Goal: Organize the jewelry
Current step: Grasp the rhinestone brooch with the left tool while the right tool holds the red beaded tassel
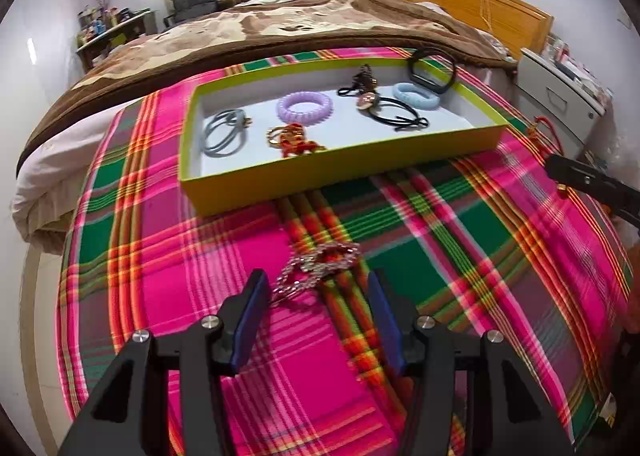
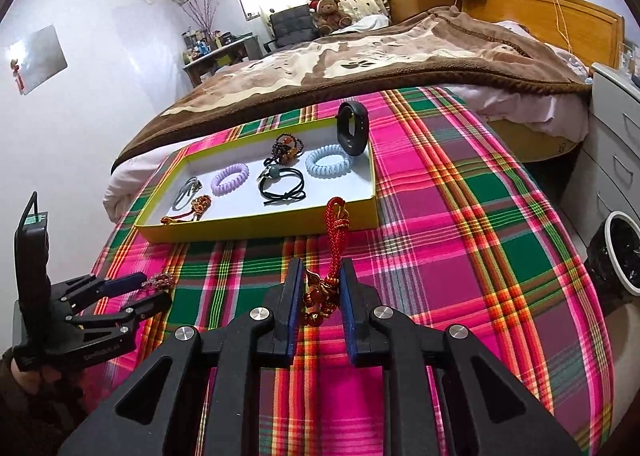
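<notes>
Right gripper clamped on a red knotted cord charm with amber beads, its loop end near the front wall of the yellow-green cardboard tray. Left gripper jaws apart, straddling a sparkly rhinestone chain lying on the plaid cloth; contact with the pads is probably none, blurred. Coiled hair ties inside the tray. Open cloth all around.

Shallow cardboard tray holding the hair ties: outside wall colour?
Yellow-green outside on the shallow cardboard tray, white inside; clearest in the left wrist view.

Two coil hair ties, one black band, one tray
</notes>
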The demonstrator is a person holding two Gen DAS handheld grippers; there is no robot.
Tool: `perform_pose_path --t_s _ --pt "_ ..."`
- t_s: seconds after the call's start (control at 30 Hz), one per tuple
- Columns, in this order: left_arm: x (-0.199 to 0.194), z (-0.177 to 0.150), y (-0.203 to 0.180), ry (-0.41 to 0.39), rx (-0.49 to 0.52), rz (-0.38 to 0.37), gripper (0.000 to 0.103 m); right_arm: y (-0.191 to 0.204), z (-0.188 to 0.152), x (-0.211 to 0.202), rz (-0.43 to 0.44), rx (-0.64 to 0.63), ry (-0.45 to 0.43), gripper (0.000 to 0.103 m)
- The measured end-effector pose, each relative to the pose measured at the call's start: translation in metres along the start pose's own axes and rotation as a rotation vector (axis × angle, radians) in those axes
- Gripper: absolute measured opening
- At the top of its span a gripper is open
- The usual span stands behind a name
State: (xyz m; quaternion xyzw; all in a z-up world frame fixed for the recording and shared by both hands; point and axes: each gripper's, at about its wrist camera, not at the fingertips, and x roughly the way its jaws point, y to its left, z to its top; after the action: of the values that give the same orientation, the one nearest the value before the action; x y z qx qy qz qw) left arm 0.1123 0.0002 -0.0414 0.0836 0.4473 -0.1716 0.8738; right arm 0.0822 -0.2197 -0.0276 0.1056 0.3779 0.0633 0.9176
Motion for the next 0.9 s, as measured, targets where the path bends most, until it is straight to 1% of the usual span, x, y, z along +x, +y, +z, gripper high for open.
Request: perform_pose_path --t_s 0.07,0.17,0.2,0.23,0.3,0.4,0.5,0.6,0.7,0.73,0.8,0.83,0.9 --pt "-0.002 0.000 -0.002 0.006 0.012 -0.024 0.039 0.000 0.000 0.001 0.003 -0.002 0.003 0.018" --pt "-0.008 0.000 -0.005 0.008 0.041 -0.104 0.039 -0.001 -0.001 0.000 0.008 0.002 0.003 0.018" --pt "-0.011 0.000 -0.006 0.006 0.059 -0.124 0.039 -0.001 -0.001 0.000 0.009 0.001 0.003 0.018" --pt "-0.013 0.000 -0.007 0.003 0.080 -0.128 0.039 -0.001 -0.001 0.000 0.008 0.000 0.002 0.018" --pt "-0.013 0.004 -0.006 -0.011 0.092 -0.110 0.039 -0.001 0.000 0.000 0.009 -0.003 0.003 0.018" --pt "-0.005 0.009 0.000 0.005 0.065 -0.099 0.039 0.001 -0.001 0.001 0.012 -0.005 0.003 0.018" --pt "0.003 0.010 0.000 0.026 0.058 -0.112 0.039 0.004 -0.001 0.002 0.014 -0.012 0.005 0.018" --pt "0.004 0.010 -0.003 0.020 0.062 -0.091 0.039 0.006 0.000 0.002 0.013 -0.017 0.004 0.018" --pt "0.005 0.010 -0.004 0.014 0.043 -0.077 0.039 0.009 0.000 0.002 0.013 -0.025 0.004 0.018" --pt "0.005 0.010 -0.006 0.014 0.047 -0.063 0.038 0.010 0.000 0.002 0.014 -0.027 0.003 0.018" --pt "0.005 0.010 -0.008 0.009 0.046 -0.035 0.029 0.011 0.000 0.001 0.014 -0.030 0.000 0.018" --pt "0.005 0.010 -0.007 0.005 0.039 -0.037 0.025 0.012 0.000 0.001 0.014 -0.031 -0.001 0.018" --pt "0.005 0.010 -0.005 0.001 0.023 -0.043 0.025 0.012 0.000 0.000 0.013 -0.034 -0.001 0.018"
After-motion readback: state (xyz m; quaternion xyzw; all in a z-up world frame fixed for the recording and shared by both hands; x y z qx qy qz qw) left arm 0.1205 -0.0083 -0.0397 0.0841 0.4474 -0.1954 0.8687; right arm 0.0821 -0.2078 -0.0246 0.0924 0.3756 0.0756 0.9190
